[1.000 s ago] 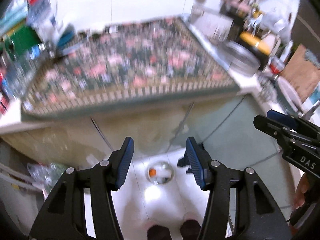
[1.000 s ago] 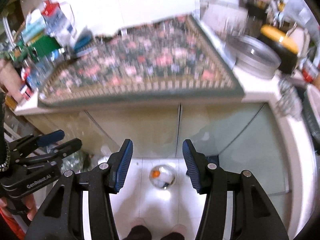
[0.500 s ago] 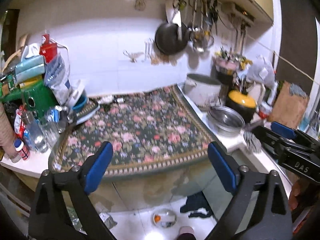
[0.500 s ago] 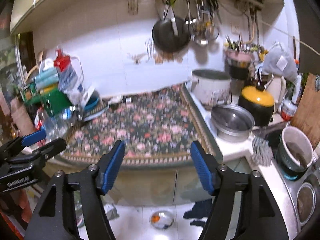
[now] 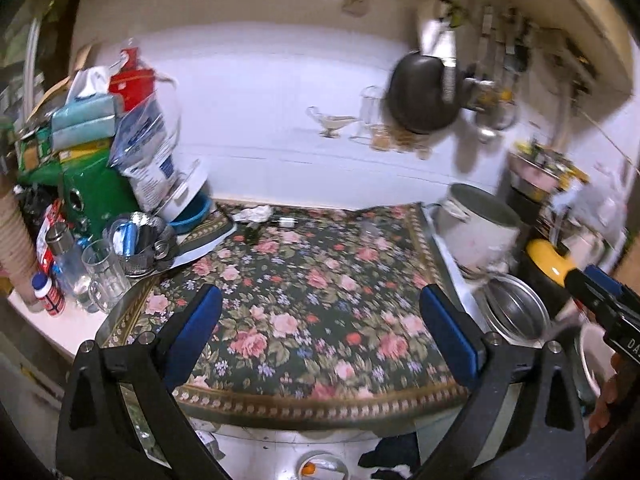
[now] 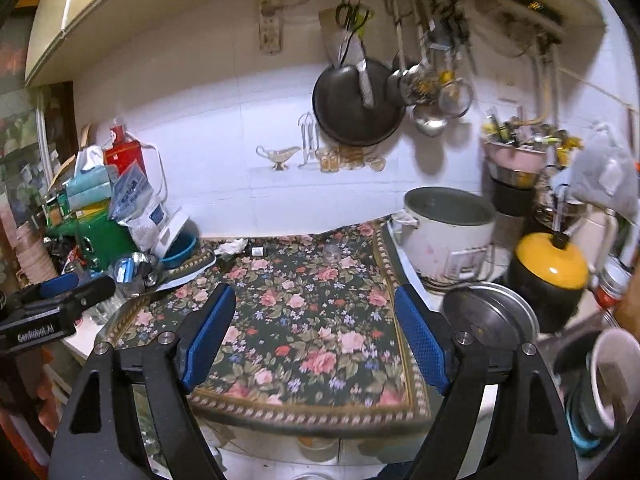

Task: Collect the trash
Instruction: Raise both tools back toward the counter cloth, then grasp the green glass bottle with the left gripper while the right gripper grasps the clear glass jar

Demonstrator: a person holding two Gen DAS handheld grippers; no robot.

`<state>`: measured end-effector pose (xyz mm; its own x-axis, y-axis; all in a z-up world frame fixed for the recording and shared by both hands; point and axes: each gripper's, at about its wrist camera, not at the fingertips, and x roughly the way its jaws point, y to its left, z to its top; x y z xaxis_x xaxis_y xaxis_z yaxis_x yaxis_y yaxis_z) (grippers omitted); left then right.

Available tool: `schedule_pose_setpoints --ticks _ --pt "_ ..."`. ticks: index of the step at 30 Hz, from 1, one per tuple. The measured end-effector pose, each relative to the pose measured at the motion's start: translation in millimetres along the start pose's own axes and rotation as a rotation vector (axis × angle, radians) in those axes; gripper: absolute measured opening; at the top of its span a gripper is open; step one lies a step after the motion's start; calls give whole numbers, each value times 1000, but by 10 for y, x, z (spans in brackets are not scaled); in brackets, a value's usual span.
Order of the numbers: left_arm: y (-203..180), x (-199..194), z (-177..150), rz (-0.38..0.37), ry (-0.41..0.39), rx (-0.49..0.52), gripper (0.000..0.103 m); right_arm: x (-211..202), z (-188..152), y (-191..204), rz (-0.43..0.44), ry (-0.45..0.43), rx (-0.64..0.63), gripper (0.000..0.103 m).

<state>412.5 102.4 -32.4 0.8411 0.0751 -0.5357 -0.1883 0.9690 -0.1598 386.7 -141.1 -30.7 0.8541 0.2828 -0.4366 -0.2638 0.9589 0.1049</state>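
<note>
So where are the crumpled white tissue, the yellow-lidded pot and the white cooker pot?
crumpled white tissue [image 6: 233, 245], right wrist view, on its middle.
yellow-lidded pot [image 6: 551, 261], right wrist view, on the yellow lid.
white cooker pot [image 6: 444, 240], right wrist view, on its side wall.

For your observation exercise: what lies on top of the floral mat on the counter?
On the floral mat, along its far edge: crumpled white paper, a small dark bottle and a clear jar. The counter beneath is covered.

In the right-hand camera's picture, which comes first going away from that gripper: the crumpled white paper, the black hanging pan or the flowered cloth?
From the right gripper, whose jaws are opening with nothing between them:
1. Flowered cloth, directly beneath the fingers.
2. Crumpled white paper, at the cloth's far left edge.
3. Black pan, hanging on the back wall.
</note>
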Motion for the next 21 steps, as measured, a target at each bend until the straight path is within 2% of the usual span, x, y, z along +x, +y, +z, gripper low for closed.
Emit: schedule_pose_setpoints --ticks 7,12,21 --pt "116 639 158 100 41 -88 99 699 238 -314 71 81 -56 79" --pt "363 1248 292 146 90 -76 99 1200 295 -389 95 148 -60 79" --pt "1009 2743 548 104 246 -53 99 2209 357 -335 51 235 -30 79"
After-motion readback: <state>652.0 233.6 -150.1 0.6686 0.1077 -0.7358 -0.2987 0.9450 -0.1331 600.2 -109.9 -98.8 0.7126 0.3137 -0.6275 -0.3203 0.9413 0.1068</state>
